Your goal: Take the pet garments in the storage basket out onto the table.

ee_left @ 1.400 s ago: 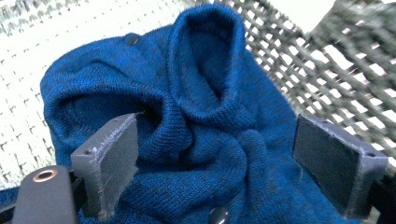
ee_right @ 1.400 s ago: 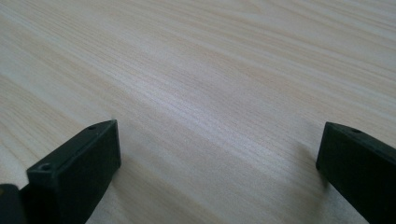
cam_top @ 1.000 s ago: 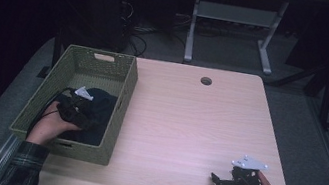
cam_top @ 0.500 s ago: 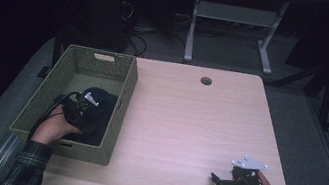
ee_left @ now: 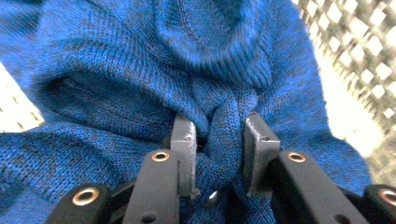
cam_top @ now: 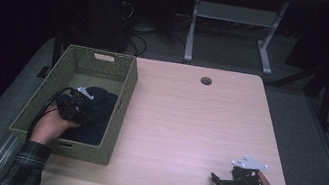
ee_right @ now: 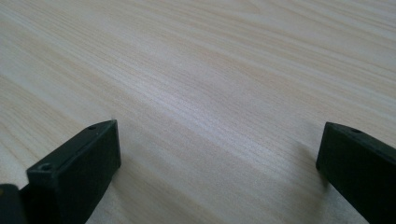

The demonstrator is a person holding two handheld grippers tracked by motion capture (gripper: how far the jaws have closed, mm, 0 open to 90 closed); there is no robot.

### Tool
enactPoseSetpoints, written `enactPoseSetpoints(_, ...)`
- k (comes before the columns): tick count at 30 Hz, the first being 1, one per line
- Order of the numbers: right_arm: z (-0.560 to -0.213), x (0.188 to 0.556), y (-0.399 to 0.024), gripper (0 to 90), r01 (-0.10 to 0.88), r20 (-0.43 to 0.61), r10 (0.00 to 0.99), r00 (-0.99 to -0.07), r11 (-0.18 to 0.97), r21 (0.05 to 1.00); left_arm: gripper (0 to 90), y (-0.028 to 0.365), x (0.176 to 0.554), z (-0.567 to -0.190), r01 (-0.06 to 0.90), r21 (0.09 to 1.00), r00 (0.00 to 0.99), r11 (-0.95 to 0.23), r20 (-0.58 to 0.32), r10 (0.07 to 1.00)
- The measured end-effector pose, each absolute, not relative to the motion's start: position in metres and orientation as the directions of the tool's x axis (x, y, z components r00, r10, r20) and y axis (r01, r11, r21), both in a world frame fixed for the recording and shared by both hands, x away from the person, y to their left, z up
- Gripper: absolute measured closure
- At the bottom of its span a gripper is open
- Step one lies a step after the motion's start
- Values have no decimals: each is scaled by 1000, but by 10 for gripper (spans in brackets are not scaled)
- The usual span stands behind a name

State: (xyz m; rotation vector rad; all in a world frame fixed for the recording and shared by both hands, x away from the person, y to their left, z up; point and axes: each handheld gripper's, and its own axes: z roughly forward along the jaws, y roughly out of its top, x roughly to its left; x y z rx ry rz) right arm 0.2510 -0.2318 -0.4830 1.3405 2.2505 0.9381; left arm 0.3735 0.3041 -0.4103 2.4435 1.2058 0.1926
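Blue knit sweater (ee_left: pixel 116 60) sits bunched inside the green woven basket (cam_top: pixel 124 96), left side of the high view, on the bench (cam_top: pixel 187 126). Left hand-held gripper (ee_left: pixel 218 144) has just been closing and now pinches one raised fold of knit between its jaws, as the left gripper view shows. Right hand-held gripper (cam_top: pixel 215 179) rests at lower right of the high view, jaws spread, nothing between them, bare wood underneath. Risks: the bite takes only a thin ridge of stretchy knit, so it may slip out on lifting; the trailing bulk could catch the basket rim and drag or tip the basket, since nothing holds it down.
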Motion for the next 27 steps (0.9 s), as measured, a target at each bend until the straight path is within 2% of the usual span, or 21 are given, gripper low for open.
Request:
enactPoseSetpoints(4, -483, 251, -232, 0, 636, 30, 873, -487, 330, 697, 705, 311, 372, -402, 723, 494, 594, -483, -88, 800)
enactPoseSetpoints(20, -483, 251, -232, 0, 636, 30, 873, -487, 331, 698, 719, 335, 363, -374, 650, 704, 558, -284, -189, 808)
enactPoseSetpoints(27, -483, 251, -232, 0, 636, 30, 873, -487, 330, 697, 719, 341, 360, -367, 617, 757, 551, -216, -219, 806)
